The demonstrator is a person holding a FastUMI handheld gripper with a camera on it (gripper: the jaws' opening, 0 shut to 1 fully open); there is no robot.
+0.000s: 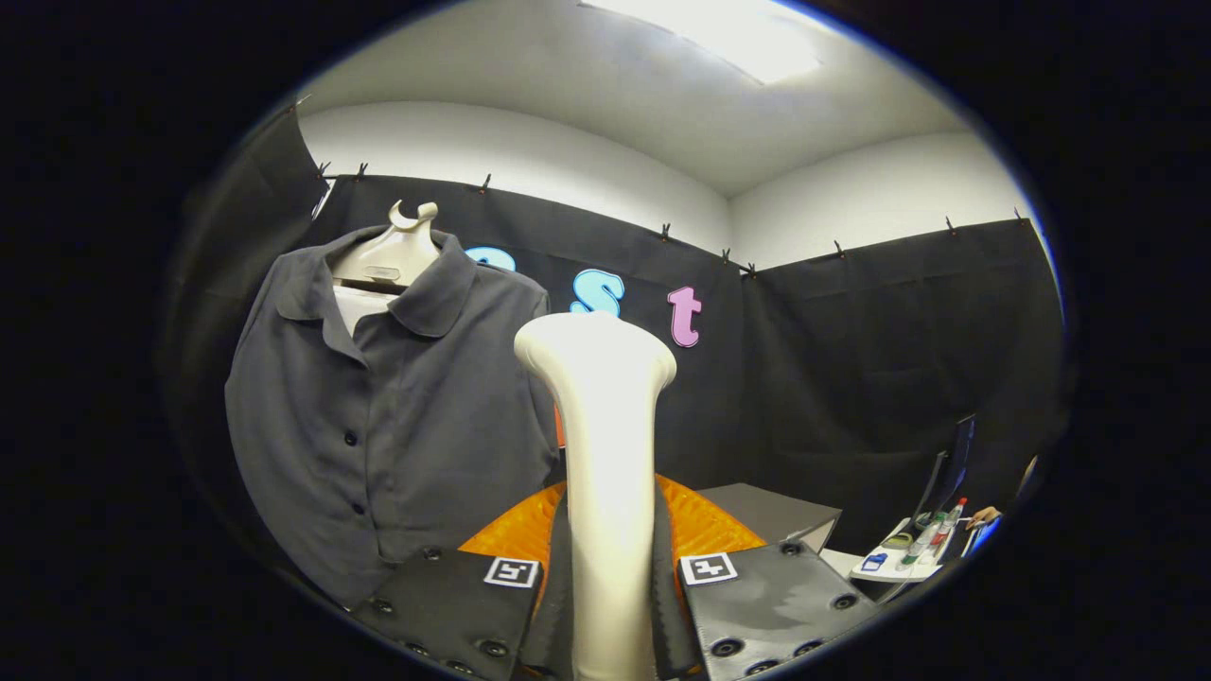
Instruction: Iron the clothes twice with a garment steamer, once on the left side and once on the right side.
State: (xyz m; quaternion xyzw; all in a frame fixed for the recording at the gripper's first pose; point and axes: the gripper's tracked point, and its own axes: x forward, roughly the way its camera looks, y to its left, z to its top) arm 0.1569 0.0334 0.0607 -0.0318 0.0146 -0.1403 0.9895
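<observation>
Grey button-front shirt (397, 426) hangs on a pale hanger (397, 253) against the booth wall, front facing out, collar open, hem loose. It hangs flat and upright, likely so a steamer head can run down each side. It sits ahead and to the left of the fingers, apart from the steamer.

Garment steamer (601, 454), cream, stands upright between the gripper's fingers, handle down in the grip, flared head up top. Head is beside the shirt's right edge and looks not yet on the fabric; exact gap can't tell. Gripper (605, 605) is closed down to the handle's width, both fingers pressing the handle on either side, a firm hold for swinging the head over to the cloth.

Judgement: task at approach stage, no side steamed yet that I can tell.

Other stuff: grey box or tabletop (776, 511) beyond the fingers to the right. Further right a small white table (899, 558) with bottles, small items and a dark screen (956, 463); a person's hand (984, 515) at its far edge. All well apart from the shirt, nothing blocks the path to it.
</observation>
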